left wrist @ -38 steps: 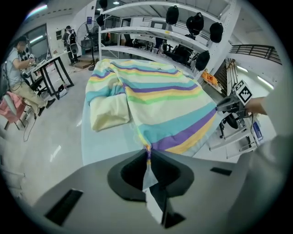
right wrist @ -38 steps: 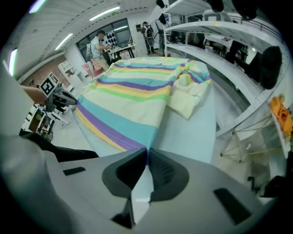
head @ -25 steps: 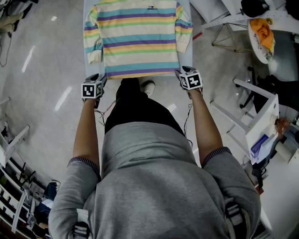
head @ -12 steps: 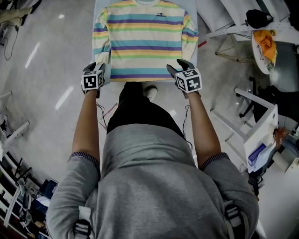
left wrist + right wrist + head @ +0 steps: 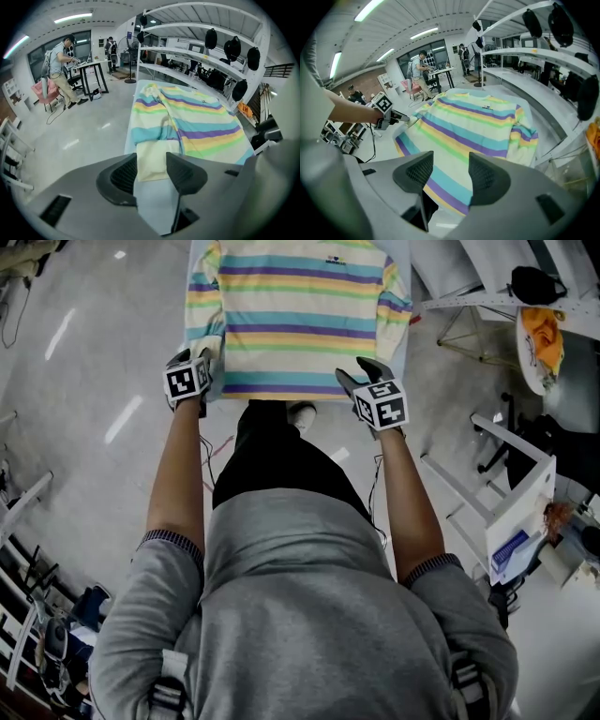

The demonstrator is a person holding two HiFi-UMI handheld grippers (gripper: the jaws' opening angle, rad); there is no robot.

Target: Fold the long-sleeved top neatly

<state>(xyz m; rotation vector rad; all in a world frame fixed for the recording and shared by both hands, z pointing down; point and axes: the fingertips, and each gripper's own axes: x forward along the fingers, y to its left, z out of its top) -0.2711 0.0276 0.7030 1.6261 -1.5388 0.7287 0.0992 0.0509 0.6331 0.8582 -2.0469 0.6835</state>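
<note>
The long-sleeved top (image 5: 300, 315), striped in cream, teal, purple and yellow, lies flat and face up on a pale blue table (image 5: 405, 296). My left gripper (image 5: 204, 357) hovers at the left sleeve's cream cuff (image 5: 157, 147). In the left gripper view its jaws (image 5: 151, 158) stand open, with the cuff lying between them untouched. My right gripper (image 5: 356, 373) hangs above the hem near its right corner. Its jaws (image 5: 451, 161) have just been opening and stand open, with nothing between them and the striped cloth (image 5: 473, 122) below. The left gripper (image 5: 389, 117) also shows in the right gripper view.
My own leg and shoe (image 5: 298, 413) stand at the table's near edge. White frames (image 5: 506, 465) and a round table with orange cloth (image 5: 539, 315) crowd the right. Shelves with black bags (image 5: 234, 47) run behind the table. People (image 5: 61, 61) work at a far desk.
Both grippers have moved forward to the top. The left one has come beside the left cuff; the right one has shifted inward over the hem.
</note>
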